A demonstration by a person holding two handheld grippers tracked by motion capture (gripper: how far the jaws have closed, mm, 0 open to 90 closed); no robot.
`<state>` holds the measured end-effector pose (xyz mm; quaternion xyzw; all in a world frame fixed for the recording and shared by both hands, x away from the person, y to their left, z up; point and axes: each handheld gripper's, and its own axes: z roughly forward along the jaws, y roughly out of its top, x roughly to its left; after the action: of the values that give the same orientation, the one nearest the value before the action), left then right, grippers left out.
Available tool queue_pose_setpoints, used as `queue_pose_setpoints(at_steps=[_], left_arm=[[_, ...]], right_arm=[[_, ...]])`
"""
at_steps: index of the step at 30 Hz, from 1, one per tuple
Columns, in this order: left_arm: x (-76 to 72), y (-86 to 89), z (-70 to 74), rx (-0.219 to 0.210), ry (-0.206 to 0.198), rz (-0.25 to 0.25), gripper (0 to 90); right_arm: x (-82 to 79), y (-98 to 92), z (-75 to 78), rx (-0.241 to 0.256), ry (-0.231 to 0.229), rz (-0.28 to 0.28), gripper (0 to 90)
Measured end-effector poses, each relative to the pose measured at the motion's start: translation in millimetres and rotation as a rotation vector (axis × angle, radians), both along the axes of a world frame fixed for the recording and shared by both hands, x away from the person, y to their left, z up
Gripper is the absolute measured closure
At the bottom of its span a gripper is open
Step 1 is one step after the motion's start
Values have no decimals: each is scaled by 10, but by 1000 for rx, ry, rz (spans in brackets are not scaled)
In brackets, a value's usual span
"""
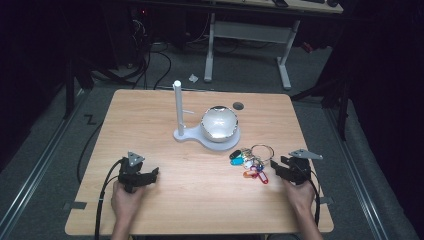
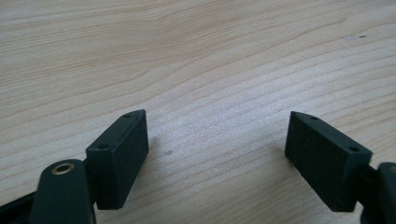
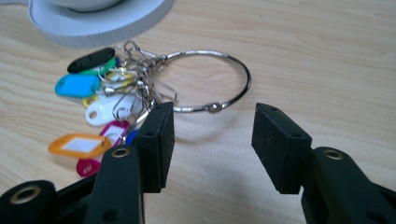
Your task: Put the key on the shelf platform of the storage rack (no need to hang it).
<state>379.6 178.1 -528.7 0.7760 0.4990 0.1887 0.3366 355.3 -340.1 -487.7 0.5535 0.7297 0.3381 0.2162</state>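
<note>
Key ring: one large metal loop lying flat on the wooden bench, carrying a bunch of coloured plastic tags on small clips. In the right gripper view at least seven tags can be counted: black, green, blue, yellow, white, orange and pink, with a bit of dark blue behind the left jaw. The ring sits just in front of the right tongs, whose jaws are spread apart with nothing between them; the left jaw covers part of the tag bunch.

One white stand rests just beyond the ring, with one upright post and one shiny silver ball on its round base. One small dark hole marks the bench farther back.

One pair of left tongs rests well apart from the ring at the bench's near left, jaws released over bare wood.
</note>
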Motion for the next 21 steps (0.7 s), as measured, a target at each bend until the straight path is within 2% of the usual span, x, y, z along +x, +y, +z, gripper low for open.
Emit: queue_pose_setpoints(at_steps=[5, 11, 12, 21], left_arm=[[0, 0, 0, 0, 0, 0, 220], [1, -1, -1, 0, -1, 1, 220], [0, 0, 0, 0, 0, 0, 220], [1, -1, -1, 1, -2, 1, 220]], right_arm=[[121, 24, 80, -2, -5, 2, 502], [215, 33, 91, 14, 1, -1, 507], [247, 33, 76, 22, 13, -3, 508], [411, 43, 72, 10, 37, -22, 509]])
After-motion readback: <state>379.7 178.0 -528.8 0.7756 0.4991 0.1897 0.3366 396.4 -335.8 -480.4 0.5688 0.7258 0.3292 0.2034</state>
